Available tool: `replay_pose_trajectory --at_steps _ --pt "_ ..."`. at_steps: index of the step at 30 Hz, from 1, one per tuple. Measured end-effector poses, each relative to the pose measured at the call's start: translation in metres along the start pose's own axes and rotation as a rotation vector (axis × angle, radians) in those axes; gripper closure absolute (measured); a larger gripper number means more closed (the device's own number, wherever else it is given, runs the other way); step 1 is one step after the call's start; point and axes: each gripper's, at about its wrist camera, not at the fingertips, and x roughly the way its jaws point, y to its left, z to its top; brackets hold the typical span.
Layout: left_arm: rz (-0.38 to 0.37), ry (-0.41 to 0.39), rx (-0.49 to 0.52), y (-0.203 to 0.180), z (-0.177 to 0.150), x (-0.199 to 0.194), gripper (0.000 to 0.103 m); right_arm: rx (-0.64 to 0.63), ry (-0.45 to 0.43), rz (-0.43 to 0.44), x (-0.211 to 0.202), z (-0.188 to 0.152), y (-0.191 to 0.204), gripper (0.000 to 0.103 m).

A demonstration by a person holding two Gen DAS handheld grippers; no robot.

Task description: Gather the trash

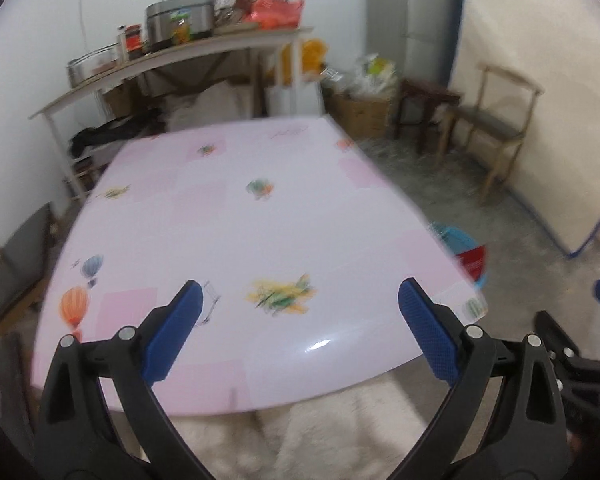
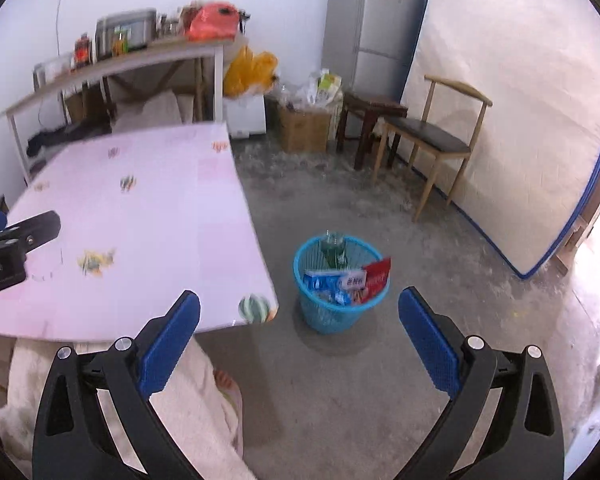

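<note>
Blue basket (image 2: pixel 337 307) on floor beside table (image 2: pixel 148 216): I see bottle (image 2: pixel 333 249), wrappers (image 2: pixel 350 280) inside. Left gripper (image 1: pixel 300 312), right gripper (image 2: pixel 299 320) both spread wide, empty.

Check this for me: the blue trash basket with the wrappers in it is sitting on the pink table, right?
Not quite. The blue trash basket with the wrappers is on the concrete floor beside the pink table, as the right wrist view shows.
</note>
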Motion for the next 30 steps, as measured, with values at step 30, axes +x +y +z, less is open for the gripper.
replay_pose_trajectory --at_steps 30 --pt "0.177 0.080 -0.064 0.015 -0.018 0.010 0.009 0.085 0.075 -0.079 0.023 -0.013 -0.023 0.006"
